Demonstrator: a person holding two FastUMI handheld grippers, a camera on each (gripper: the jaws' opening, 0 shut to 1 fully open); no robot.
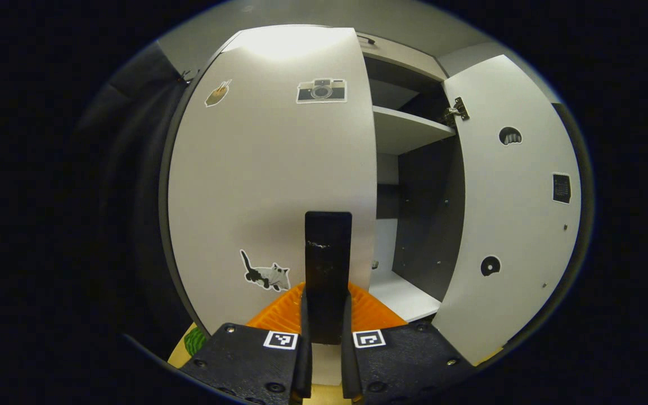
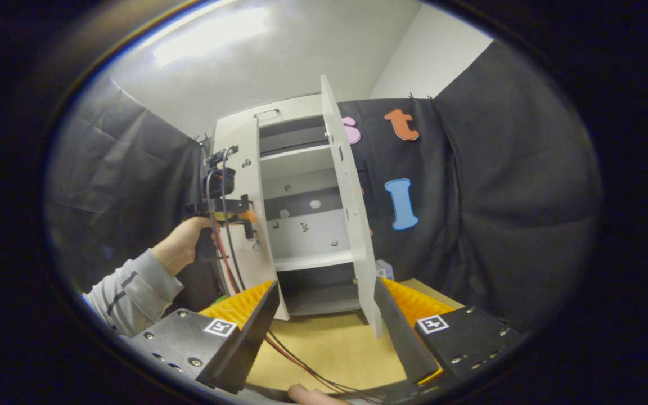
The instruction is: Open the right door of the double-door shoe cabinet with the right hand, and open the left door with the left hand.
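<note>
Left gripper view: left hand-held gripper [image 1: 327,298] closed on the black, upright bar handle [image 1: 328,242] of the white panel left door [image 1: 268,180], one finger pressed against each side of the bar. On that door's outer face, a camera sticker [image 1: 322,90] near the top and a cat sticker [image 1: 268,275] low down, just left of the handle. Past the door's free edge, an open view into the white double-door shoe cabinet [image 1: 414,214]: a pale shelf [image 1: 408,132] up high, dark side wall, white floor panel below. Farther right, the white right door [image 1: 515,225] swung wide open, inner face turned this way, with a metal hinge [image 1: 457,109] at its upper corner.

Right gripper view: right hand-held gripper [image 2: 327,298] with fingers spread well apart, clamped on nothing. Between them and farther off, the right door seen edge-on, standing out from the cabinet front, its lower corner just beside the finger on the right side of the view; contact impossible to tell. Cabinet standing on the light wooden worktop [image 2: 329,349]. At the left door, the left hand-held gripper held by a hand [image 2: 186,242] in a grey sleeve [image 2: 133,292], red and black cables [image 2: 228,264] trailing down from it across the worktop. Left door apparently turned a little out from the cabinet front.
</note>
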